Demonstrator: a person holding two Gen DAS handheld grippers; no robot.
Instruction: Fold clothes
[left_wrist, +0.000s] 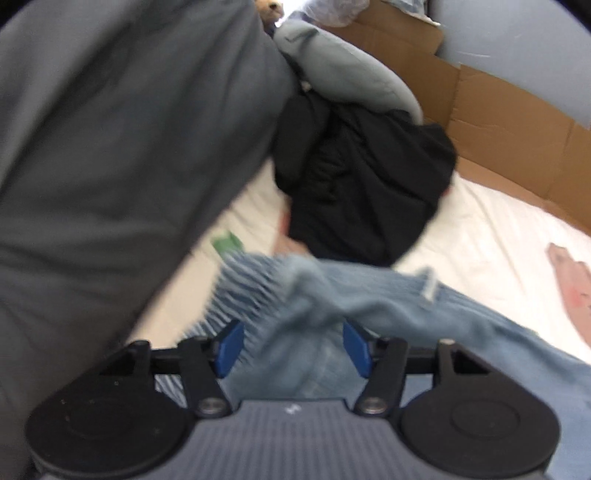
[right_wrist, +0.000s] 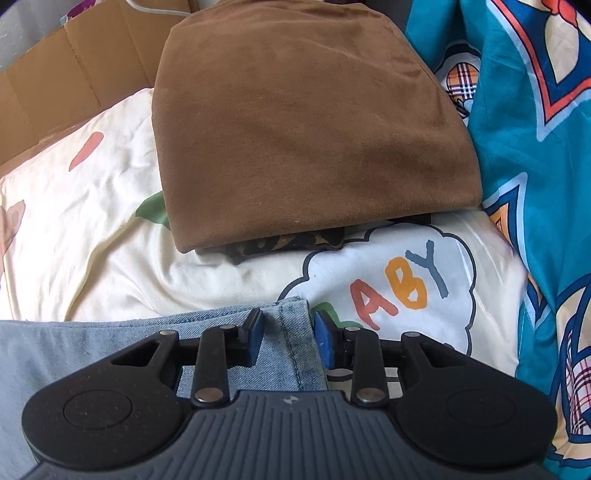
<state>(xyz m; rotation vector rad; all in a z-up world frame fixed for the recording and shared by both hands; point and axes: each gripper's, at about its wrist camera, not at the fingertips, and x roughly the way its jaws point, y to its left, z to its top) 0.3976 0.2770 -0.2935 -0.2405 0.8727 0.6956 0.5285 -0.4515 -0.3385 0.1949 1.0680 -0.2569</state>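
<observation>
Jeans (right_wrist: 284, 343) of pale blue denim lie near me on the bed, and I work over them with both claws. My right claw (right_wrist: 288, 339) stands narrowly apart around the hemmed edge of the jeans; its blue pads (right_wrist: 325, 341) are not pressed on the cloth. My left claw (left_wrist: 293, 349) is wide, with bunched denim (left_wrist: 314, 295) between the fingers, but this view is blurred. The surface is a cream bedsheet (right_wrist: 92, 236) with printed letters. Far from my right claw a folded brown garment (right_wrist: 306, 122) rests on the sheet, and a teal patterned blanket (right_wrist: 532, 147) lies on the right. In the left view a black garment (left_wrist: 365, 184) is piled far on the sheet, beside flat cardboard (left_wrist: 509, 147), and grey cloth (left_wrist: 122, 147) fills the left.
</observation>
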